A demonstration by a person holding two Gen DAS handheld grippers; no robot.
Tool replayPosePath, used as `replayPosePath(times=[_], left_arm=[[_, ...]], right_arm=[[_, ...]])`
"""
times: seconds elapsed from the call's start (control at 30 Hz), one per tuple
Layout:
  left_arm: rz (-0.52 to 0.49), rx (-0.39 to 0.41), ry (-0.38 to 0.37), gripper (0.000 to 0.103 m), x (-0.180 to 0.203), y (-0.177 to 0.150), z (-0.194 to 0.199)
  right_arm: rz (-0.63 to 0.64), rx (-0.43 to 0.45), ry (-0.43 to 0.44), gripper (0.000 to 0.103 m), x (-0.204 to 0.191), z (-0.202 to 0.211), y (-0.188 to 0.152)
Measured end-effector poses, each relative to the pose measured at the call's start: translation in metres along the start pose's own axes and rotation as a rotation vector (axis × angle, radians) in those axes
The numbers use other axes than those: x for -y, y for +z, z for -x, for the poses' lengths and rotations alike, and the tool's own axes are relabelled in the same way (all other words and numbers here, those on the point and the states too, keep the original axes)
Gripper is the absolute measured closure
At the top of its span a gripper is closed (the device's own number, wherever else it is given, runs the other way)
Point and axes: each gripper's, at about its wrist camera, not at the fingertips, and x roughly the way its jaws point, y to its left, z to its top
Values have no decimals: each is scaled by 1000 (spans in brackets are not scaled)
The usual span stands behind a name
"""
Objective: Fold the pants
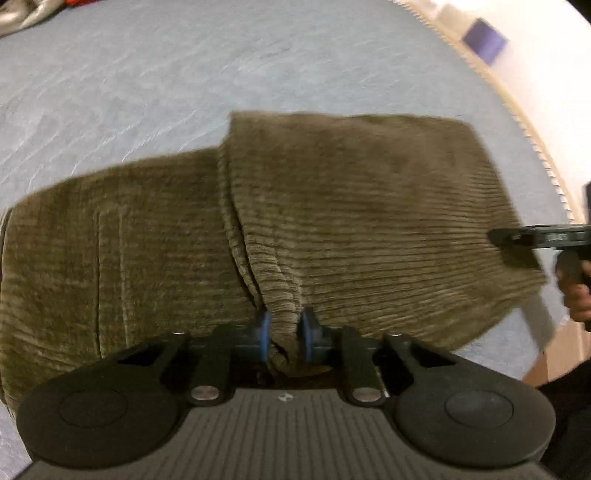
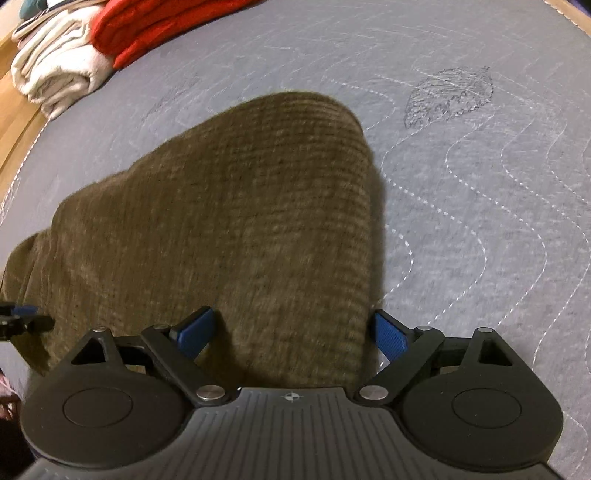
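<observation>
- While the olive corduroy pants [image 1: 332,206] lay on the grey quilted bedcover [image 1: 147,92], the left gripper [image 1: 285,338] had its blue pads [image 1: 264,332] pressed together on a bunched ridge of the cloth at the near edge.
- From that pinch a thick fold ran up and away, with one layer of the pants lying over another to its right.
- At the right rim of the left wrist view, the right gripper [image 1: 517,236] reached in over the far corner of the pants.
- Seen from its own camera, the right gripper [image 2: 291,334] stood with its blue pads [image 2: 389,338] spread wide, the pants running between them without either pad closing on the cloth.
- Near the bedcover's far left corner sat a folded red garment [image 2: 155,26] beside a folded cream one [image 2: 62,70].
- A stitched leaf pattern [image 2: 448,96] showed on the bedcover [image 2: 480,203] to the right of the pants [image 2: 240,221].
</observation>
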Motion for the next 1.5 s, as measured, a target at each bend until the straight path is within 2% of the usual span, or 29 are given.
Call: replayPosePath(times=[0.07,0.13,0.17,0.27,0.37,0.43,0.5,0.57,0.6,0.63,0.67,0.77,0.83,0.9,1.03,1.07,1.1,1.17,1.3,1.5], left_arm=[[1,37,-68,88,0,1,16],[-10,52,-88,88,1,0,23],[-28,45,-68,87,2,-2,22],[-181,8,105,83,19,-8,7],[-190,62,153,77,15,-9,17],[-182,139,164,70,15,-7,31],[-161,200,157,67,16,-1,39],[-135,235,128,67,20,3,42],[-128,253,109,67,24,4,45],[-125,264,94,67,29,12,40],[-122,278,68,67,33,13,40],[-98,308,-39,67,45,17,42],[-83,330,-121,64,54,21,42],[-69,349,-187,51,63,25,43],[-71,370,-297,40,86,38,39],[-81,371,-313,33,94,41,36],[-97,371,-326,28,101,43,35],[-147,362,-323,26,118,47,30],[-234,335,-293,26,149,55,13],[-342,268,-260,27,174,62,-19]], right_arm=[[0,-4,2,11,-1,2,-2],[-3,-9,3,11,0,3,-3],[-3,-11,3,11,1,4,-3],[-5,-26,5,11,5,3,-6],[5,-30,1,11,5,4,-9],[9,-28,7,15,4,6,-10],[3,-16,19,30,3,8,-12],[5,8,17,53,-1,13,-13],[15,27,20,60,-3,17,-14],[36,54,27,75,-9,24,-14],[61,76,26,82,-15,29,-15],[221,187,-15,85,-49,52,-23],[319,249,-4,85,-75,65,-31],[404,295,10,85,-102,74,-41],[552,348,-20,85,-145,76,-61],[573,354,-31,85,-152,75,-64],[588,357,-45,85,-159,73,-67],[598,362,-75,85,-165,67,-69],[598,376,-117,85,-179,61,-73],[613,392,-147,86,-188,57,-83]])
